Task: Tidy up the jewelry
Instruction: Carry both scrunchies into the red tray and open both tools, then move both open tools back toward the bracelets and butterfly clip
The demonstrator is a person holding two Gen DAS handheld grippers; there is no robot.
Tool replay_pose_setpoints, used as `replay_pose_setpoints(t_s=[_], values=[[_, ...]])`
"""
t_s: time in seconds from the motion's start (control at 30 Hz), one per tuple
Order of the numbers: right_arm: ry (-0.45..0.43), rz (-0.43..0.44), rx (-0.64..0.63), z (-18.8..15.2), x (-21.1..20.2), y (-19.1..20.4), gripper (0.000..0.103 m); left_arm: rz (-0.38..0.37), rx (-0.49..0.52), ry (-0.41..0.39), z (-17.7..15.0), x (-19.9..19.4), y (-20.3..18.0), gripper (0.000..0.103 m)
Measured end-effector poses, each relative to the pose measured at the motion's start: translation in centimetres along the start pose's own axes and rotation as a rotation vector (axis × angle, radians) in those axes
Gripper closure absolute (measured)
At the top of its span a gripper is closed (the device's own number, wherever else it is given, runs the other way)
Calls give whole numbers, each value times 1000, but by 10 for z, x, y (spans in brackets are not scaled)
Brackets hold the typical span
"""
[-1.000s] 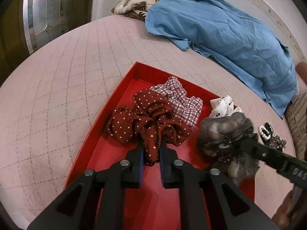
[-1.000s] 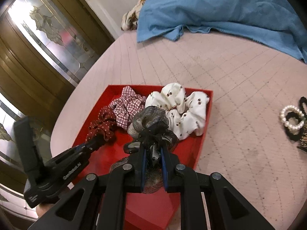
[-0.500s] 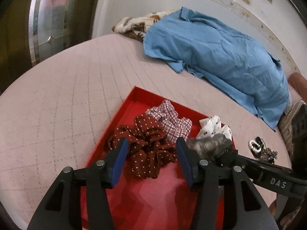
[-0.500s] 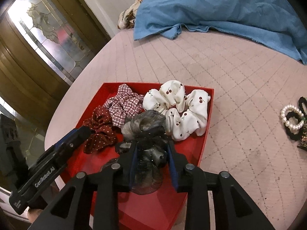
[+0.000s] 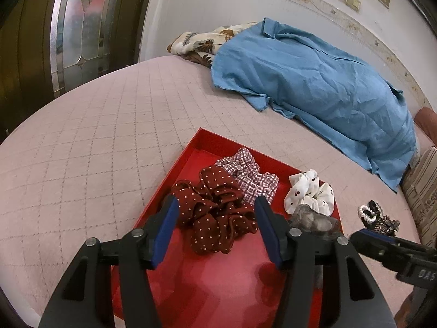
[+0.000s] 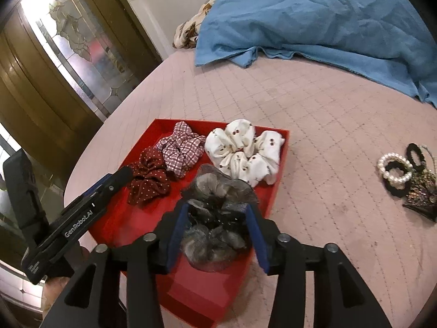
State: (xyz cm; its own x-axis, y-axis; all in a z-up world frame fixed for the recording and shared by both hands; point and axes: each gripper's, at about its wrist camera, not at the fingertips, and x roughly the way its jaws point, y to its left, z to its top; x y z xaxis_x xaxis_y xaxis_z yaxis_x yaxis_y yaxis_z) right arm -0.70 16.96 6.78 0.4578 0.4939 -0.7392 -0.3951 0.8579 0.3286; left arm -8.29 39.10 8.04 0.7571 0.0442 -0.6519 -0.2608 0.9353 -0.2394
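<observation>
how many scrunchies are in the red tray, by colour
Dark red with white dots: 1
Red and white check: 1
White with cherries: 1
Grey sheer: 1
Total in the red tray: 4

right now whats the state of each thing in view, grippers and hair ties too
left gripper: jaws opening, pads clear of the dotted scrunchie
right gripper: jaws opening, grey scrunchie between them, not pinched
dark red dotted scrunchie: lying in the tray
grey sheer scrunchie: lying in the tray
plaid scrunchie: in tray
white cherry scrunchie: in tray
red tray: flat on bed
pearl and black hair ties: piled on bed, outside tray
</observation>
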Motion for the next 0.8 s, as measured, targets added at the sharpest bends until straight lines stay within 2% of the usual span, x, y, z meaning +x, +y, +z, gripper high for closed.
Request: replay_pose_setpoints(t_s=[0.4,0.8], values=[[-34,-57,13,-18,-34,-28,49,39,40,16,-8,4,-6,44],[-61,-154,89,-61,-87,-100,46,41,74,-33,-18,-10,-20,42]])
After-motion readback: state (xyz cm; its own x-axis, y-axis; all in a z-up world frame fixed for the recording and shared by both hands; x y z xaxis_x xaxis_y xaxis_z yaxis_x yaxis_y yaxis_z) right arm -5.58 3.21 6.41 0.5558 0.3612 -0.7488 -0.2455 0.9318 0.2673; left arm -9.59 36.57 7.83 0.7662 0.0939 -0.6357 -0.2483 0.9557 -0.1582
